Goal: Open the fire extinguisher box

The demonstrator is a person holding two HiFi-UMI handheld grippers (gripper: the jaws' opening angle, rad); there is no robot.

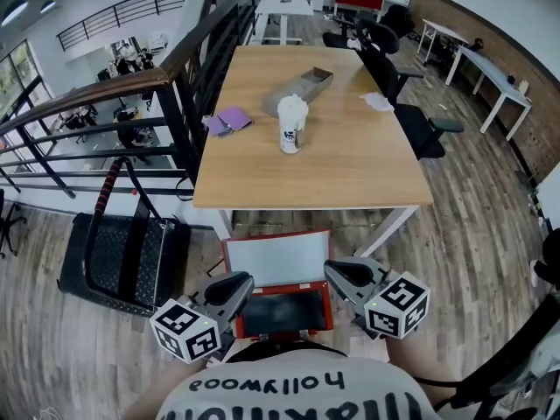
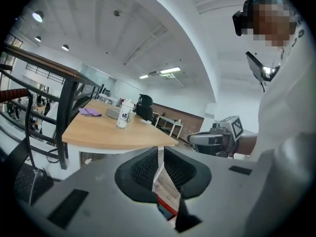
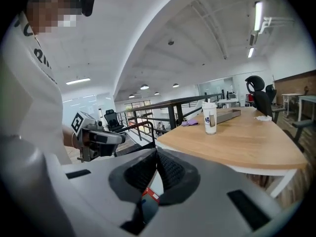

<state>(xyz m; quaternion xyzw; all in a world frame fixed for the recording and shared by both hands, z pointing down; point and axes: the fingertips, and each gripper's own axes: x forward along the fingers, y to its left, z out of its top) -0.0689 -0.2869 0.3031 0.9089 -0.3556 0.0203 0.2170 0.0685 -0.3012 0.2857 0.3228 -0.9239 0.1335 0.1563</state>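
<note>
The fire extinguisher box [image 1: 229,265] stands on the floor right in front of me, red-rimmed. It has a white panel [image 1: 276,256] on the far side and a red-framed dark window [image 1: 284,311] nearer me. Whether it is open I cannot tell. My left gripper [image 1: 245,280] hovers at its left edge and my right gripper [image 1: 332,269] at its right edge. In the left gripper view the left gripper [image 2: 160,154] shows a thin slit between its pads, with nothing pinched. In the right gripper view the right gripper [image 3: 156,157] has its pads together, empty.
A wooden table [image 1: 350,173] with white legs stands just beyond the box, carrying a white cup [image 1: 291,122], a grey tray [image 1: 302,88] and purple cloth [image 1: 227,119]. A black railing [image 1: 166,94] and a black mesh frame [image 1: 122,261] are to the left, office chairs [image 1: 411,103] to the right.
</note>
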